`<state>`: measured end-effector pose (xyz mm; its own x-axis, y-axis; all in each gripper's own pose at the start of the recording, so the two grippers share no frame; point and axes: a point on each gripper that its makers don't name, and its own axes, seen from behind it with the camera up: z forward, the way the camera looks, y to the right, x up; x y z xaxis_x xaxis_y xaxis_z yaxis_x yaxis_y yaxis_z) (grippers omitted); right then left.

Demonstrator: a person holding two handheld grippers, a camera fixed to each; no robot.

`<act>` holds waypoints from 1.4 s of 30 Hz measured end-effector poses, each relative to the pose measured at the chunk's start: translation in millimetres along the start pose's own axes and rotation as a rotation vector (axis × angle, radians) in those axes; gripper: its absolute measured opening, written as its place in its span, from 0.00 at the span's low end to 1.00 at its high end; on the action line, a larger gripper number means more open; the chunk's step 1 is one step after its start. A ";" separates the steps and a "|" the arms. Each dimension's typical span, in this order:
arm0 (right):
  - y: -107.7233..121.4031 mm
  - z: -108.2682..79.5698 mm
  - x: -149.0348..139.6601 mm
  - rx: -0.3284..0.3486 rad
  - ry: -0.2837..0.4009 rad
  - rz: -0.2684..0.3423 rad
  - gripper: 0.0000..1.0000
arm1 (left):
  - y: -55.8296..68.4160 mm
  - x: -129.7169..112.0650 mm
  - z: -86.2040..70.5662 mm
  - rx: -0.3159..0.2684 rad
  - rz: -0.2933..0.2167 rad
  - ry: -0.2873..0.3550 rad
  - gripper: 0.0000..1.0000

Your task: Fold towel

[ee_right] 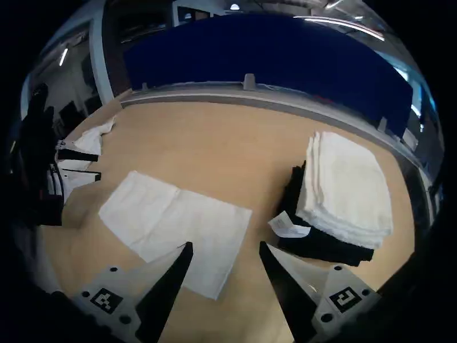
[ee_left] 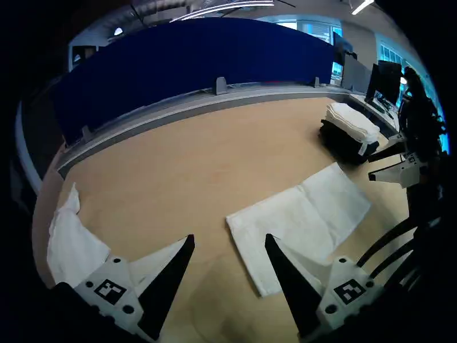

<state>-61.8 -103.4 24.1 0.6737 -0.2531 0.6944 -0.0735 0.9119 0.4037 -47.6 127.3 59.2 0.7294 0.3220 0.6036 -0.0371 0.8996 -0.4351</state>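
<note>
The towel (ee_left: pixel 303 223) is lying flat and spread out on the wooden table (ee_left: pixel 200 160), between the two grippers, with a faint crease running across its middle; in the left gripper view it is stretching from the centre toward 4 o'clock, its near corner sitting just ahead of the fingers. The left gripper (ee_left: pixel 228 237) is hovering with its jaws spread wide and nothing between them; the right gripper (ee_right: pixel 225 244) is likewise gaping over the towel's near edge, holding nothing. The cloth is looking light, soft and limp, so it will probably be sagging and draping once lifted rather than keeping its shape; it should not be slipping much on the pads, and nothing about it is fragile. I am judging the best hold to be one corner per gripper along the same edge, pinching through the full thickness, so the edge is travelling level onto the opposite one. The right gripper view is showing what the other is barely giving: the stack of folded towels (ee_right: pixel 348 183) at 3 o'clock, white ones on dark ones, with a paper tag (ee_right: pixel 288 226) beside it. The left gripper view is showing the crumpled cloth (ee_left: pixel 68 240) at 8 o'clock close up, and monitors (ee_left: pixel 388 80) at 2 o'clock.
</note>
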 end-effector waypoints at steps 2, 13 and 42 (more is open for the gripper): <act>-1.7 -1.2 -1.1 0.009 -0.003 -0.008 0.90 | -2.9 -3.6 -6.5 0.012 -0.012 0.005 0.91; -16.1 -7.8 -13.9 0.072 -0.034 -0.058 1.00 | -22.7 -33.3 -49.0 0.089 -0.081 0.014 0.92; -32.1 -13.8 -73.4 0.090 -0.135 -0.136 1.00 | -37.4 -100.3 -127.2 0.197 -0.218 0.005 0.92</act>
<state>-98.8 -109.6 -48.0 0.5780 -0.4179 0.7010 -0.0585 0.8355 0.5464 -32.5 23.9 -70.1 0.7383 0.1138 0.6648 -0.0106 0.9875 -0.1572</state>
